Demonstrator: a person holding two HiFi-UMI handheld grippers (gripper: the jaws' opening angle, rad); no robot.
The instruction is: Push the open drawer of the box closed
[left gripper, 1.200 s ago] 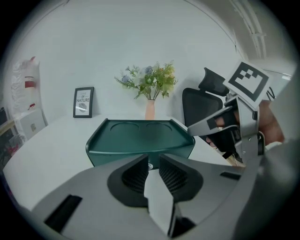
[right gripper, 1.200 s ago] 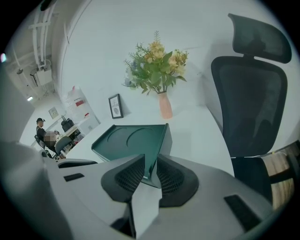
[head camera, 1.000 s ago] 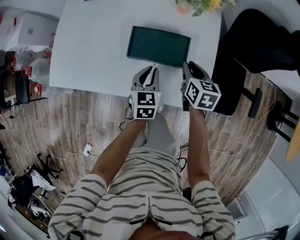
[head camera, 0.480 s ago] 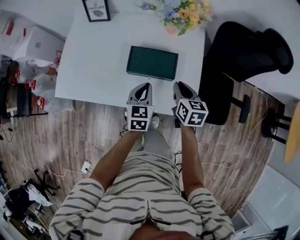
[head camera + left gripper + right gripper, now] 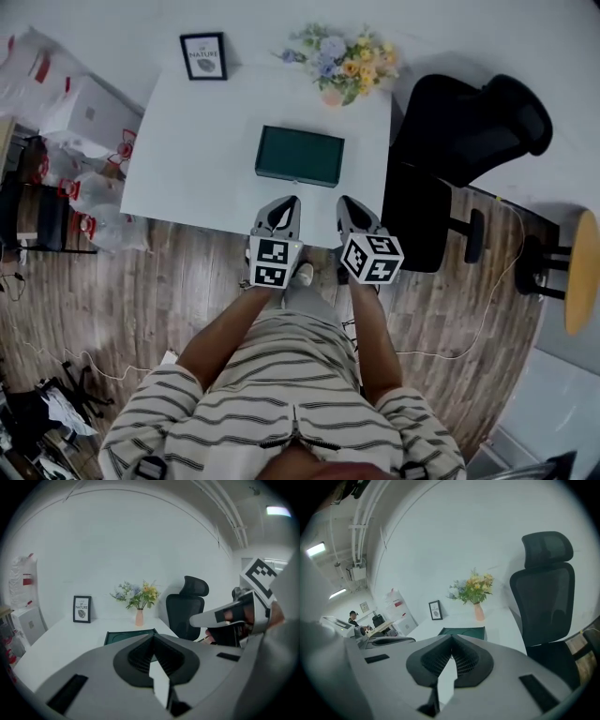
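Observation:
A dark green flat box [image 5: 300, 156] lies in the middle of the white table [image 5: 187, 159], with a small pull on its near side. From here I cannot tell how far its drawer stands out. Both grippers hover side by side over the table's near edge, short of the box and apart from it. My left gripper [image 5: 284, 202] is shut with nothing in it, and its jaws [image 5: 152, 637] meet in front of the box [image 5: 129, 635]. My right gripper [image 5: 345, 202] is shut and empty too, its tips [image 5: 451, 639] pointing at the box [image 5: 464, 631].
A framed print [image 5: 203, 56] and a vase of flowers [image 5: 337, 61] stand at the table's far edge. A black office chair [image 5: 459, 141] is close to the table's right side. Bags and boxes [image 5: 56, 103] crowd the floor on the left.
The head view has pulled back, so the box looks smaller and the print and flowers came into view. Both grippers drew back from the box's near edge to the table's edge.

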